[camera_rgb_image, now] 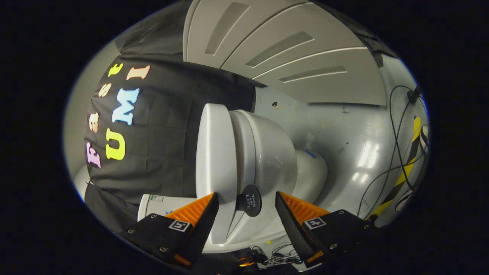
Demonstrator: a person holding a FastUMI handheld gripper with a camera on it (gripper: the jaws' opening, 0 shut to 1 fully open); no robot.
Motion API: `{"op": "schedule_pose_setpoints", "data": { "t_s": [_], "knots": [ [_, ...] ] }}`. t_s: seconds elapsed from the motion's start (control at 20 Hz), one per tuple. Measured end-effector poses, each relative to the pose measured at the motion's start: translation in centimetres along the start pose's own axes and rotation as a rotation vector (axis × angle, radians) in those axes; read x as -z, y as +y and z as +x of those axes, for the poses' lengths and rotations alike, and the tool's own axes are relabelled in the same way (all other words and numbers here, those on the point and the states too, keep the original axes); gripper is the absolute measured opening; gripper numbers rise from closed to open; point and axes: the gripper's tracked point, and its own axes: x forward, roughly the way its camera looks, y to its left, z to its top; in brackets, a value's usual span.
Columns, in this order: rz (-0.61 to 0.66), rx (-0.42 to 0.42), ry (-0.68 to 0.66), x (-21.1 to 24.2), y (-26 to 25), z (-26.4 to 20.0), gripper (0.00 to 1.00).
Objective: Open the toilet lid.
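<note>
1. With its fingers spread apart, the gripper (247, 214) holds nothing.
2. Between the fingers sits a black round tab (249, 201) at the near edge of the toilet lid (216, 160).
3. The lid lies against the toilet bowl (267, 152).
4. Cables (397, 152) trail across the grey floor (344, 126) at far right.

Tongs (246, 208) rolled sideways; fingers (202, 217) spread wide apart; nothing gripped

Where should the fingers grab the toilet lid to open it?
Best guess: the round black tab sticking out from the toilet lid at its edge. It sits between the open fingers, just ahead of them, so come straight forward and close on it from both sides. The lid itself is broad and smooth, while the tab is small enough to fit in the gap.
</note>
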Motion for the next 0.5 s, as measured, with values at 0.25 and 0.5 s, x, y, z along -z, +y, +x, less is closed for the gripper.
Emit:
{"op": "schedule_pose_setpoints", "data": {
  "t_s": [0.25,0.5],
  "knots": [
    [0.008,-0.048,-0.005,0.3,0.0,0.5,0.62],
    [-0.030,-0.044,0.001,-0.1,0.1,1.0,0.34]
  ]
}}
